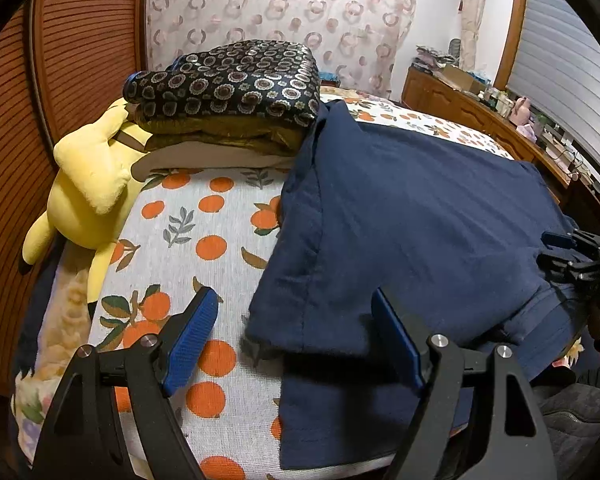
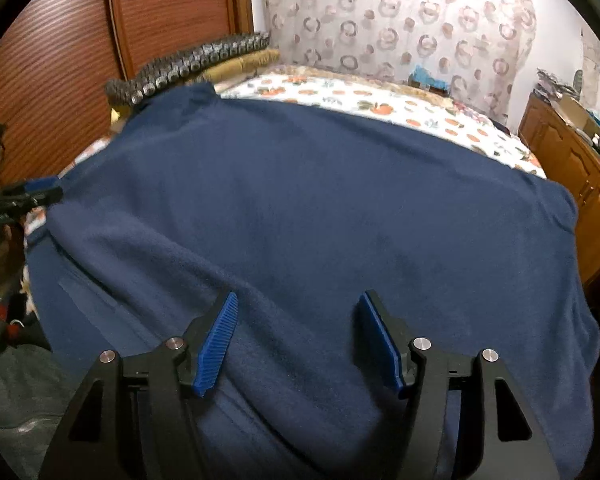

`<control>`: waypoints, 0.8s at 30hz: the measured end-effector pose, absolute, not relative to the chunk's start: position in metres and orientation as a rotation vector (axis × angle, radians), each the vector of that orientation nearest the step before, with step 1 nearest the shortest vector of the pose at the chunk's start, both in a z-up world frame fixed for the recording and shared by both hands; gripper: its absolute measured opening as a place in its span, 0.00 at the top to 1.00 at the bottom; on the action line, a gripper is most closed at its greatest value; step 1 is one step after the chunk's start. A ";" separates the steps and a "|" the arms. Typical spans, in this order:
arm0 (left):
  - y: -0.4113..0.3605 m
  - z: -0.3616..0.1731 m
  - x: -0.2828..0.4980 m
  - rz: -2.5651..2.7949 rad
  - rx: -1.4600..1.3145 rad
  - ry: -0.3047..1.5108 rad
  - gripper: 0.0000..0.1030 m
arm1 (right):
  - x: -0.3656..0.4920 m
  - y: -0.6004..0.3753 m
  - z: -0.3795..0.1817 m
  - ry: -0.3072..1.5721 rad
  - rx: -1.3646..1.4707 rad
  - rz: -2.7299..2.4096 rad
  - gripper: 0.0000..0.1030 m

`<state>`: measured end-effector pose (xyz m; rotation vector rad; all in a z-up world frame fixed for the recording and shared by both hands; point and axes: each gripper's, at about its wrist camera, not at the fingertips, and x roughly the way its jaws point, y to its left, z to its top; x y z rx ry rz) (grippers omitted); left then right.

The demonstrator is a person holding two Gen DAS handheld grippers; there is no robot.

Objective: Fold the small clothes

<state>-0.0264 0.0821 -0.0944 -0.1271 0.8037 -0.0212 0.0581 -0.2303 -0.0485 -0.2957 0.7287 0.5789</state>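
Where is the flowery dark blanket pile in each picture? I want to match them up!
Left wrist view: the flowery dark blanket sits top centre, on a folded stack at the far end of the bed, beside the yellow plush toy.
Right wrist view: the same blanket shows upper left, blurred, just behind the navy shirt.
Shared landmark: the ring-patterned curtain.

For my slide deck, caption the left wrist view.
Open left gripper poised over navy shirt edge on orange-print bedsheet.
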 end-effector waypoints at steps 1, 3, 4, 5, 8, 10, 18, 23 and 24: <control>0.082 -0.095 -0.026 -0.022 -0.130 0.804 0.23 | 0.058 -0.229 -0.049 0.720 -0.302 0.576 0.30; 0.083 -0.096 -0.027 -0.024 -0.137 0.803 0.23 | 0.059 -0.225 -0.052 0.709 -0.307 0.570 0.26; 0.083 -0.096 -0.027 -0.027 -0.140 0.800 0.23 | 0.060 -0.224 -0.053 0.705 -0.308 0.563 0.21; 0.083 -0.097 -0.027 -0.030 -0.141 0.798 0.23 | 0.060 -0.222 -0.055 0.703 -0.303 0.555 0.18; 0.081 -0.097 -0.028 -0.055 -0.151 0.792 0.27 | 0.060 -0.223 -0.056 0.694 -0.290 0.546 0.15; 0.080 -0.098 -0.027 -0.069 -0.161 0.798 0.37 | 0.057 -0.224 -0.058 0.688 -0.284 0.537 0.14; 0.079 -0.103 -0.025 -0.071 -0.175 0.803 0.50 | 0.041 -0.236 -0.061 0.673 -0.282 0.542 0.12; 0.075 -0.105 -0.024 -0.138 -0.175 0.819 0.87 | 0.038 -0.239 -0.059 0.675 -0.285 0.546 0.12; 0.074 -0.105 -0.023 -0.147 -0.176 0.821 0.88 | 0.038 -0.240 -0.059 0.676 -0.285 0.547 0.12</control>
